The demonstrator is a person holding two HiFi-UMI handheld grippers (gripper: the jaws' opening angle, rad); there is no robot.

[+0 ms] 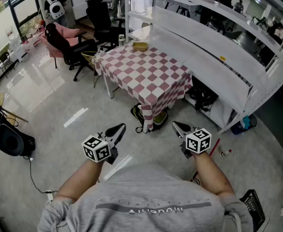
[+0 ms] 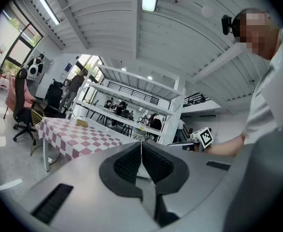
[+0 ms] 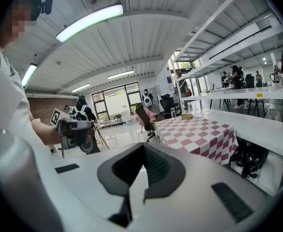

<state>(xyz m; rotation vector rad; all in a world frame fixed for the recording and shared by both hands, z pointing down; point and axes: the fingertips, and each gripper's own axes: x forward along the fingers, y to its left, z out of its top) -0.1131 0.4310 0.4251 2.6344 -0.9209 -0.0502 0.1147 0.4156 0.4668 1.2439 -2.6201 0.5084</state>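
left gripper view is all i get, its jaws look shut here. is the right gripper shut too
observer: yes, the right gripper has its jaws together with nothing between them.
operator: ok, anything on the floor by the checked table
observer: a black bag lies on the floor under its near corner, partly behind the hanging cloth.

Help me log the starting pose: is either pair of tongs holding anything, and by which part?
Nothing is held. The left tongs and the right tongs are each shut on empty air, short of the checkered table.
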